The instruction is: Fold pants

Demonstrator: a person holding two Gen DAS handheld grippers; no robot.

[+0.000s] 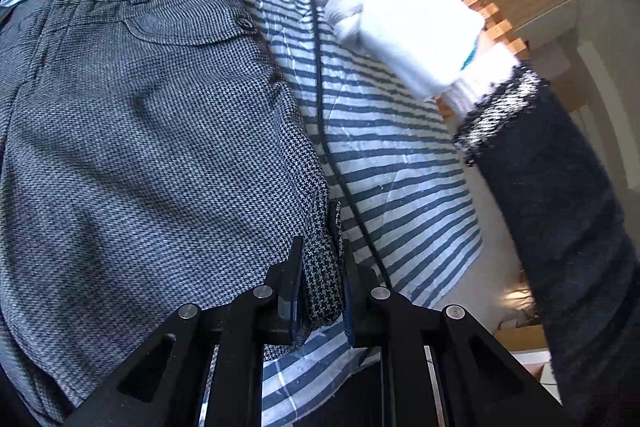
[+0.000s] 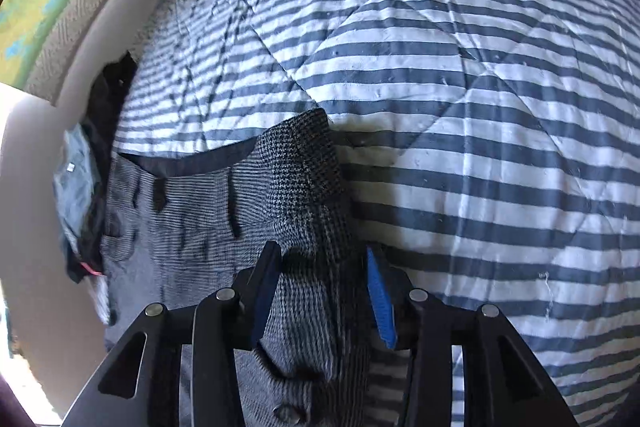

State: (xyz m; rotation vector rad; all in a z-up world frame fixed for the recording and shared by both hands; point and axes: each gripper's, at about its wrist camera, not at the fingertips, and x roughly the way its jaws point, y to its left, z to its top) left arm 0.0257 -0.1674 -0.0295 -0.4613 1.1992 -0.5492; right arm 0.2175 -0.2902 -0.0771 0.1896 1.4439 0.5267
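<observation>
Grey houndstooth pants (image 1: 152,131) lie spread flat on a bed covered by a blue-and-white striped quilt (image 1: 384,147). The left gripper (image 1: 320,279) has its jaws clamped on a fold of the pants' edge near the viewer. At the far end, by the waistband, a white-gloved hand (image 1: 396,11) with a dark sleeve (image 1: 560,211) holds the right gripper (image 2: 320,291), whose jaws stand apart around a raised corner of the waistband (image 2: 308,163). Other clothes (image 2: 88,187) are heaped at the bed's left edge.
</observation>
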